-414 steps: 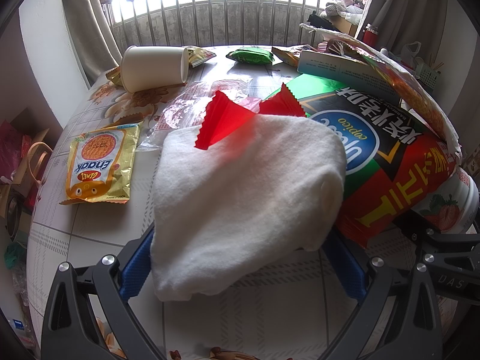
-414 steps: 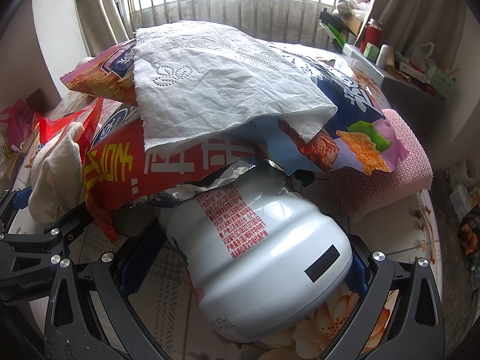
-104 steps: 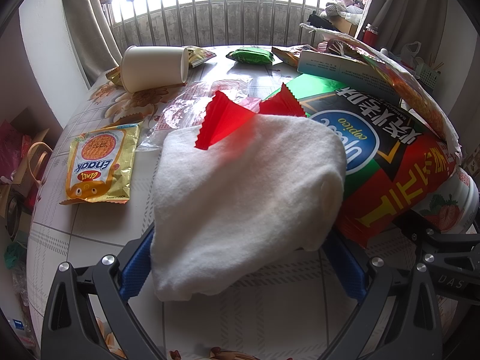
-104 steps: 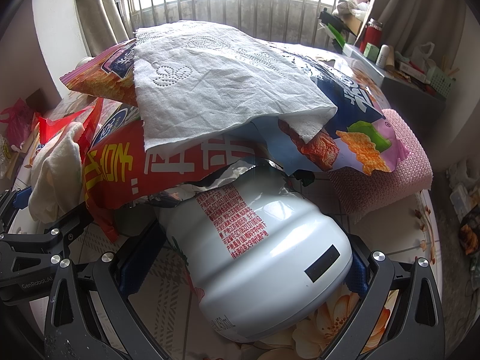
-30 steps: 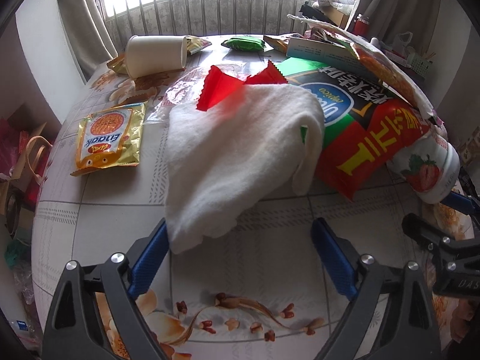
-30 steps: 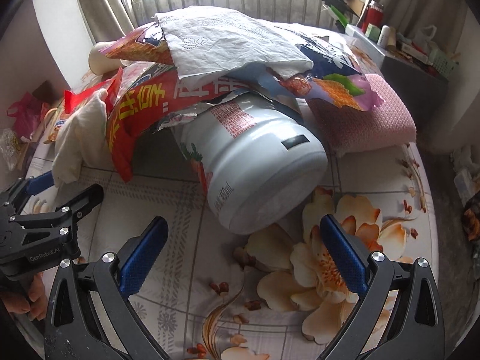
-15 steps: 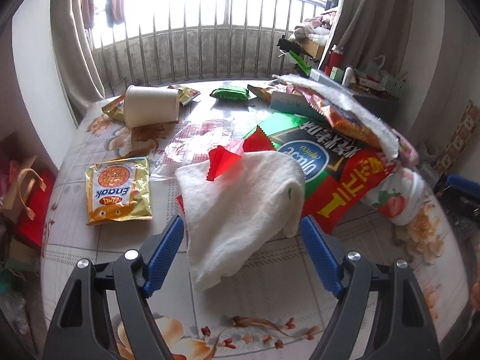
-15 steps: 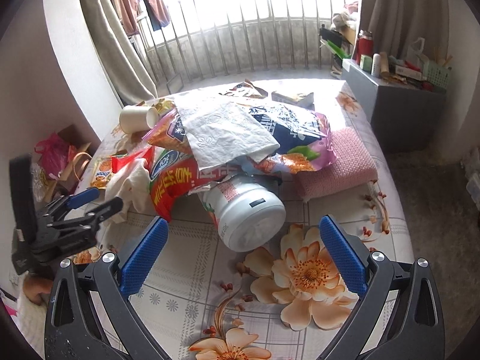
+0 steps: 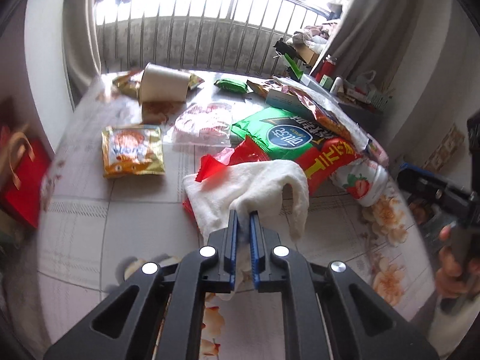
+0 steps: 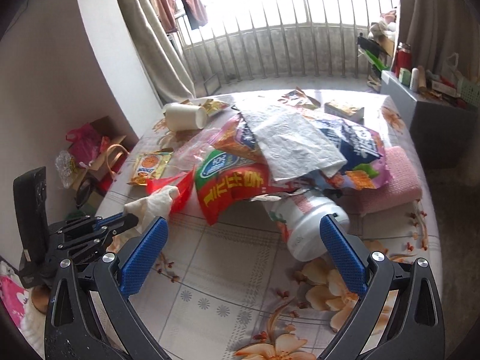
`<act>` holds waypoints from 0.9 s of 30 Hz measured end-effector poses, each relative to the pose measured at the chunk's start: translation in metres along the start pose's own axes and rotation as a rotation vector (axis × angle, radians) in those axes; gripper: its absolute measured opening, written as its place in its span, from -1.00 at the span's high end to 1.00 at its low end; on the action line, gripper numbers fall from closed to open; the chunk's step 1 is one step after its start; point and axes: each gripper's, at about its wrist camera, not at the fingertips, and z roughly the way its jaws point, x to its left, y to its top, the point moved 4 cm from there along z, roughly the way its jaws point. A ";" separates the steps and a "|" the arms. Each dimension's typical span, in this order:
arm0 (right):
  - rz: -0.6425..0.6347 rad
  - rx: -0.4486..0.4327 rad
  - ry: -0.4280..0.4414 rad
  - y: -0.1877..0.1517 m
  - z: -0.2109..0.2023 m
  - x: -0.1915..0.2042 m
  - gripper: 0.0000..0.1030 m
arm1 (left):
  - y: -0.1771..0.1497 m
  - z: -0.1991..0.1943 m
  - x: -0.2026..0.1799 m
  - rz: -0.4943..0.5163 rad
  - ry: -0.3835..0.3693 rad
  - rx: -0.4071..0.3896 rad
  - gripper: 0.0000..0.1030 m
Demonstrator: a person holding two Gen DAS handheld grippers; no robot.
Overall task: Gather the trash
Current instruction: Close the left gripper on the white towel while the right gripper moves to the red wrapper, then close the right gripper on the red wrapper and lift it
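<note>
A white cloth (image 9: 255, 180) lies over a red wrapper (image 9: 216, 162) at the near edge of a litter pile on the floral table (image 9: 120, 225). My left gripper (image 9: 243, 214) is closing, and its jaws pinch a bunched fold of the cloth and lift it. In the right wrist view the same cloth (image 10: 150, 204) hangs from the left gripper (image 10: 120, 220). My right gripper (image 10: 243, 222) stands open above the table, with nothing between its fingers. The white strawberry bottle (image 10: 309, 225) lies just beyond it, under a red and green snack bag (image 10: 234, 180).
A paper cup (image 9: 162, 87), a gold snack packet (image 9: 132, 150), a clear plastic bag (image 9: 207, 123) and a green packet (image 9: 232, 85) lie further back. A paper napkin (image 10: 294, 147) tops the pile, beside a pink pad (image 10: 393, 180). A red gift bag (image 9: 21, 180) stands left of the table.
The left jaws have closed on a fold of the white cloth and lifted it. Both grippers have drawn back and up from the pile, and the right one is clear of the bottle.
</note>
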 end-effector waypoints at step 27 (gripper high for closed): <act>0.025 0.197 0.059 -0.004 0.145 0.105 0.82 | -0.043 -0.064 0.128 -0.513 -0.152 -0.150 0.86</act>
